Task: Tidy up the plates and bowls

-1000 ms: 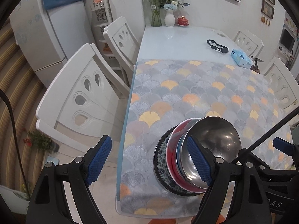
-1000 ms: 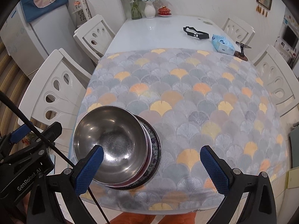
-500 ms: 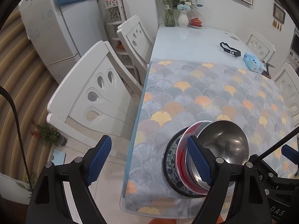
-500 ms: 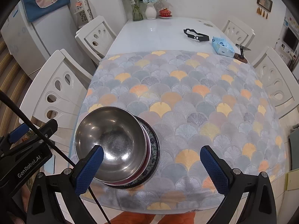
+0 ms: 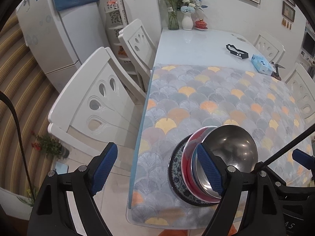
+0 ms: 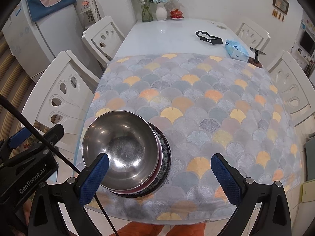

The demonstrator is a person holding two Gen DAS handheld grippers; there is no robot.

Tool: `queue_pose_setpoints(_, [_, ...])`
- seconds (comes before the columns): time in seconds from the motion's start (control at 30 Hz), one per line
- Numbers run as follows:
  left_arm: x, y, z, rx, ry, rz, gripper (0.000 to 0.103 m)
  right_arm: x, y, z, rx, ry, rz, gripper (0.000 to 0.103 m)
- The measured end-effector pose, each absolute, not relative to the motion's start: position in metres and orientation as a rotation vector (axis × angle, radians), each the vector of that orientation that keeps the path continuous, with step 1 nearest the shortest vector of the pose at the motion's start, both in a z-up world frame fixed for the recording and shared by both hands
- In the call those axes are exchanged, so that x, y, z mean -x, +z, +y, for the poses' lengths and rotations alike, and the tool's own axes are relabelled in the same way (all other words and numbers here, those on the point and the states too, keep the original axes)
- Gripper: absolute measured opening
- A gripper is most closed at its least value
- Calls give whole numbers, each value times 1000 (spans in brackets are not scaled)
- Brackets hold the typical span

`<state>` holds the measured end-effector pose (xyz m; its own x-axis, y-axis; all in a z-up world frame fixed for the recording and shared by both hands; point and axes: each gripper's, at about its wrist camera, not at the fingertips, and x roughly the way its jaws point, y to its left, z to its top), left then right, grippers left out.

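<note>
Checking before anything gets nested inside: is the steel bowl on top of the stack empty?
Empty. The steel bowl shows only bare, shiny metal inside in both views.

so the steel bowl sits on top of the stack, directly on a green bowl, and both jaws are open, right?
Not green: in the left wrist view the steel bowl rests on a blue-rimmed dish over a red bowl. It does top the stack, and both sets of jaws are open.

Shiny steel bowl (image 6: 122, 149) sits on a red bowl (image 5: 187, 163) and a blue-floral plate (image 5: 175, 175); the cloth (image 6: 196, 98) is grey, orange and yellow fan scallops; chairs (image 6: 59, 94) are white.
</note>
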<state>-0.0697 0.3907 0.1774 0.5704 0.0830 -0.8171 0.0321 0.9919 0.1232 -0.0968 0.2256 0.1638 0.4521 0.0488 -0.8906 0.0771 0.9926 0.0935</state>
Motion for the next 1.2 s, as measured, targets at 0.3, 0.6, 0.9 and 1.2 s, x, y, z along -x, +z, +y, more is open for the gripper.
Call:
queue_pose_setpoints(0.3, [73, 177, 390, -95, -7, 987, 82, 100, 168, 229, -125, -34, 1091, 103])
queue_pose_setpoints(0.6, [75, 175, 389, -108, 1, 1007, 82, 104, 165, 226, -142, -28, 1095, 103])
queue_pose_setpoints(0.9, [77, 173, 391, -96, 7, 1019, 82, 104, 164, 226, -146, -23, 1102, 103])
queue_pose_setpoints(1.2, [77, 172, 391, -105, 22, 1020, 82, 102, 161, 226, -148, -6, 1107, 103])
